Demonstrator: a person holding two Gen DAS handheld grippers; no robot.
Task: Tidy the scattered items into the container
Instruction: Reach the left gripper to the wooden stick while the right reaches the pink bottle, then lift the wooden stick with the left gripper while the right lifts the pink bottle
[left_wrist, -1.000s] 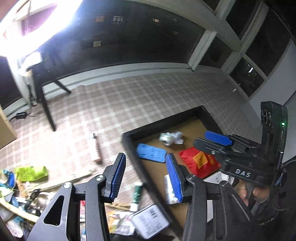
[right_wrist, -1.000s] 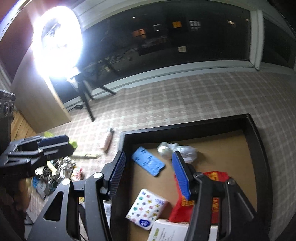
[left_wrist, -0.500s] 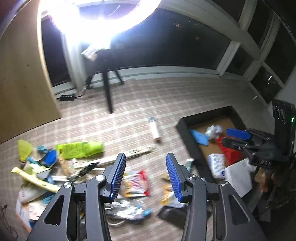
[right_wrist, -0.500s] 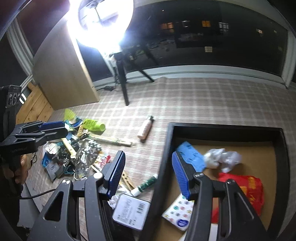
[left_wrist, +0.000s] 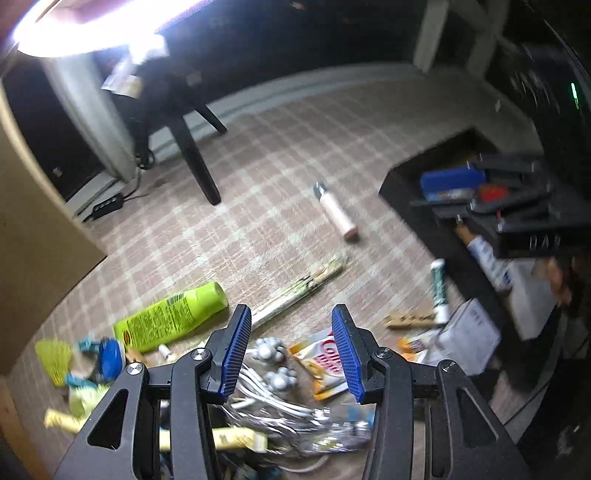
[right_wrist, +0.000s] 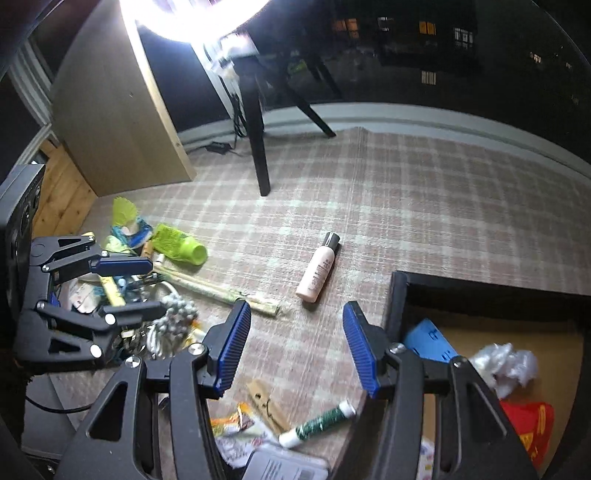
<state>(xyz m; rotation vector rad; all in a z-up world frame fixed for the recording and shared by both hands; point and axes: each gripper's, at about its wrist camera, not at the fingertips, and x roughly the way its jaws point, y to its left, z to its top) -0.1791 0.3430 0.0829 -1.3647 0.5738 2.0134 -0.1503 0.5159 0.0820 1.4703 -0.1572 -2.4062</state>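
Taking the black container (right_wrist: 397, 295) as the landmark and working from the far left toward it: the thickest clutter lies well to its left, on the checked mat (right_wrist: 406, 206). There the left gripper (left_wrist: 291, 350) hangs over the pile with its jaws apart and nothing between them; below the gap are a bunch of silvery beads (left_wrist: 271, 354) with white cord and an orange-and-white snack sachet (left_wrist: 325, 358). Beside them lies a lime-green bottle (left_wrist: 170, 317) on its side, with a blue-and-green tangle further left that is too blurred to name.

Nearer the container come a long pale stick bundle (right_wrist: 218, 290), then a pink bottle with a dark cap (right_wrist: 318, 273) lying alone, apart from the rest. Close against the container's left wall lie a wooden clothes peg (right_wrist: 267, 406), a green-and-white tube (right_wrist: 317, 422) and a grey labelled box (right_wrist: 284, 469).

The right gripper (right_wrist: 295, 347) is also spread wide and empty, hovering over bare mat just left of the container's corner.

Inside the container at least 3 things already rest: a blue flat piece (right_wrist: 428, 339), a crumpled white wad (right_wrist: 506, 365) and a red packet (right_wrist: 528, 424). My judgement: the job is under halfway, since well over 3 items remain outside, most of them in the left pile.
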